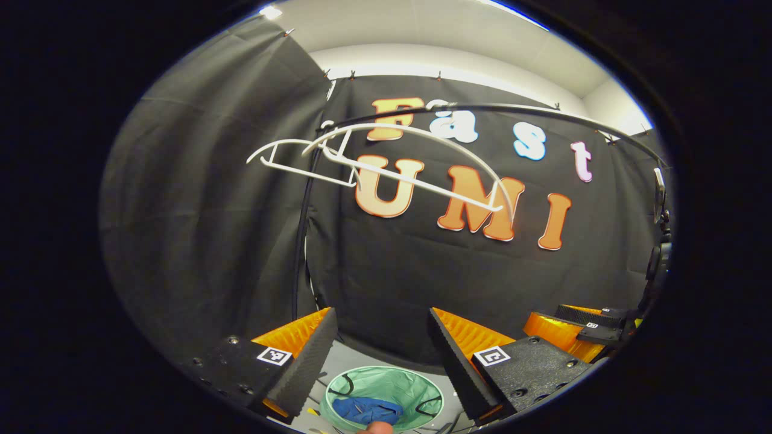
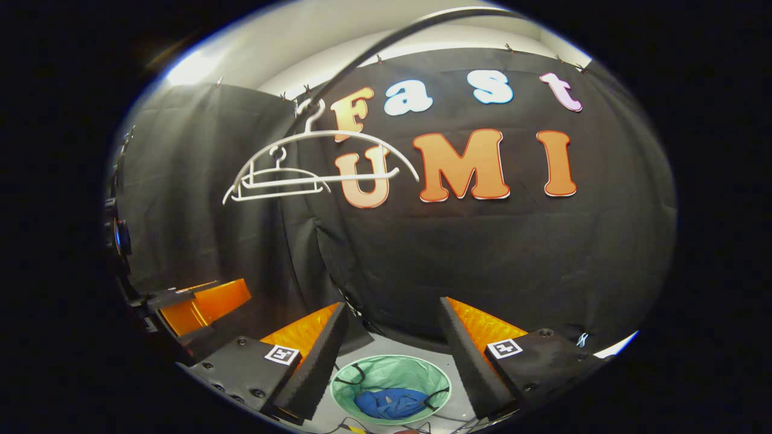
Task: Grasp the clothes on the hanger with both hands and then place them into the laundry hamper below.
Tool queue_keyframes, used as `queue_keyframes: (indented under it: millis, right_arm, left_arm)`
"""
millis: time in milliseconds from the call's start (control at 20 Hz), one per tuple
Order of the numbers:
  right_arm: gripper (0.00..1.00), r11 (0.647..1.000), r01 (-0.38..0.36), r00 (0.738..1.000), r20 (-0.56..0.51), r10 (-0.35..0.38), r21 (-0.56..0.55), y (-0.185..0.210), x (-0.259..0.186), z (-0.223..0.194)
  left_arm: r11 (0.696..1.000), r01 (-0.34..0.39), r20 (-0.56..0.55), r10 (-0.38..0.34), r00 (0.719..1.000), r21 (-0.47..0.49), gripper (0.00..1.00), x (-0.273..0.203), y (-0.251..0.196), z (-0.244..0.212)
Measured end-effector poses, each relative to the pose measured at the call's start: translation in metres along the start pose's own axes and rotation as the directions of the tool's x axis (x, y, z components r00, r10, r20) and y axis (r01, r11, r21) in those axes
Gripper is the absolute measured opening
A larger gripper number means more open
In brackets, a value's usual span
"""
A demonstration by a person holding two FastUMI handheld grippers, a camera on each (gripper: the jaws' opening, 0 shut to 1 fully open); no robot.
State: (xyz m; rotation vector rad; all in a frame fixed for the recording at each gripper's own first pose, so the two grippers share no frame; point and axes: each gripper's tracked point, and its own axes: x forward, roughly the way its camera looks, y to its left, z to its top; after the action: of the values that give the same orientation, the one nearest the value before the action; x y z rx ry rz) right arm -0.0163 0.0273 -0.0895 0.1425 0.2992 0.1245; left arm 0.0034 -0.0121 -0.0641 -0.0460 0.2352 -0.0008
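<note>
Both grippers are held high with fingers spread apart and nothing between them. The left gripper (image 1: 380, 355) and the right gripper (image 2: 392, 355) each look down past their fingers at the round pale-green mesh laundry hamper (image 1: 416, 386) (image 2: 422, 377) on the grey floor.

Location of the garment — the crumpled blue cloth (image 1: 368, 411) (image 2: 391, 402) lies inside the hamper, toward its near rim, well below both pairs of fingers and roughly centred between them. No long axis can be read from the heap.

The two white plastic hangers (image 1: 386, 166) (image 2: 295, 172) hang bare on the dark curved rail. Judged from this, the placing step looks done.

View differences — the left gripper view shows the right gripper at its lower right edge; the right gripper view shows the left gripper at its lower left edge. Neither gripper appears clearly nearer the cloth.
</note>
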Motion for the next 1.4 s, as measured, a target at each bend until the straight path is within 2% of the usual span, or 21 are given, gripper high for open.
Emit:
queue_keyframes:
  millis: [100,150,250,300,350,500,550,600,650,700,750,850,900,950,1000,1100,1150,1200,1250,1350,1400]
  right_arm:
    - [1.00,1.000,0.001,0.998,0.056,-0.002,0.011,0.010,-0.027,0.019]
    - [0.89,1.000,0.011,0.997,0.074,-0.012,0.009,0.012,-0.041,0.026]
    - [0.89,1.000,0.025,0.994,0.105,-0.025,0.006,0.020,-0.068,0.037]
    - [0.98,0.999,0.031,0.992,0.123,-0.031,0.008,0.023,-0.082,0.041]
    - [0.89,0.999,0.035,0.990,0.137,-0.037,0.012,0.026,-0.095,0.043]
    - [0.89,0.999,0.031,0.987,0.159,-0.032,0.012,0.041,-0.129,0.041]
    - [0.98,0.999,0.034,0.986,0.162,-0.035,0.007,0.044,-0.139,0.040]
    - [0.97,0.999,0.037,0.985,0.168,-0.036,0.001,0.046,-0.148,0.041]
    - [0.88,0.999,0.039,0.984,0.176,-0.038,-0.003,0.048,-0.155,0.042]
    - [0.89,0.999,0.041,0.982,0.186,-0.039,-0.007,0.049,-0.160,0.044]
    - [0.97,0.999,0.045,0.981,0.191,-0.042,-0.011,0.049,-0.166,0.046]
    - [0.97,0.998,0.057,0.978,0.202,-0.053,-0.015,0.049,-0.177,0.048]
    - [0.89,0.998,0.060,0.977,0.208,-0.055,-0.016,0.049,-0.180,0.050]
    - [0.89,0.998,0.063,0.976,0.212,-0.058,-0.018,0.050,-0.181,0.051]
    - [0.98,0.998,0.067,0.975,0.215,-0.062,-0.019,0.050,-0.183,0.051]
    - [0.98,0.997,0.074,0.973,0.223,-0.068,-0.018,0.050,-0.185,0.053]
    - [0.98,0.997,0.077,0.971,0.227,-0.072,-0.017,0.050,-0.187,0.054]
    - [0.98,0.997,0.080,0.970,0.230,-0.074,-0.016,0.051,-0.186,0.054]
    - [0.98,0.997,0.079,0.969,0.234,-0.073,-0.017,0.053,-0.186,0.055]
    - [0.98,0.997,0.080,0.969,0.236,-0.072,-0.024,0.057,-0.185,0.056]
    - [0.98,0.997,0.078,0.969,0.237,-0.070,-0.027,0.059,-0.185,0.056]
  left_arm:
    - [1.000,0.001,0.049,0.000,0.999,-0.022,0.95,-0.025,0.012,0.023]
    - [1.000,-0.001,0.060,0.002,0.998,-0.028,0.91,-0.037,0.017,0.029]
    - [1.000,-0.012,0.076,0.014,0.997,-0.018,0.91,-0.061,0.026,0.042]
    - [1.000,-0.025,0.090,0.025,0.996,-0.004,0.91,-0.075,0.030,0.049]
    - [0.999,-0.036,0.111,0.034,0.993,0.016,0.90,-0.090,0.034,0.055]
    - [0.997,-0.056,0.160,0.048,0.986,0.049,0.90,-0.128,0.046,0.069]
    - [0.997,-0.057,0.169,0.049,0.984,0.044,0.91,-0.140,0.047,0.071]
    - [0.997,-0.060,0.179,0.052,0.982,0.038,0.91,-0.152,0.048,0.074]
    - [0.997,-0.066,0.190,0.059,0.980,0.033,0.91,-0.160,0.049,0.076]
    - [0.997,-0.071,0.201,0.063,0.978,0.031,0.91,-0.166,0.052,0.079]
    - [0.997,-0.075,0.212,0.067,0.975,0.028,0.91,-0.171,0.054,0.082]
    - [0.997,-0.073,0.220,0.067,0.973,0.021,0.91,-0.181,0.055,0.084]
    - [0.997,-0.072,0.226,0.066,0.972,0.021,0.91,-0.184,0.056,0.086]
    - [0.997,-0.072,0.231,0.065,0.971,0.023,0.91,-0.187,0.057,0.087]
    - [0.997,-0.075,0.231,0.067,0.971,0.025,0.91,-0.189,0.058,0.087]
    - [0.997,-0.078,0.231,0.070,0.970,0.026,0.94,-0.194,0.060,0.086]
    - [0.997,-0.075,0.229,0.067,0.971,0.027,0.90,-0.196,0.061,0.085]
    - [0.997,-0.073,0.229,0.065,0.971,0.027,0.94,-0.198,0.060,0.085]
    - [0.997,-0.070,0.229,0.062,0.971,0.028,0.90,-0.198,0.061,0.086]
    - [0.997,-0.072,0.230,0.062,0.971,0.035,0.94,-0.199,0.063,0.085]
    - [0.997,-0.073,0.229,0.063,0.971,0.038,0.90,-0.199,0.064,0.085]
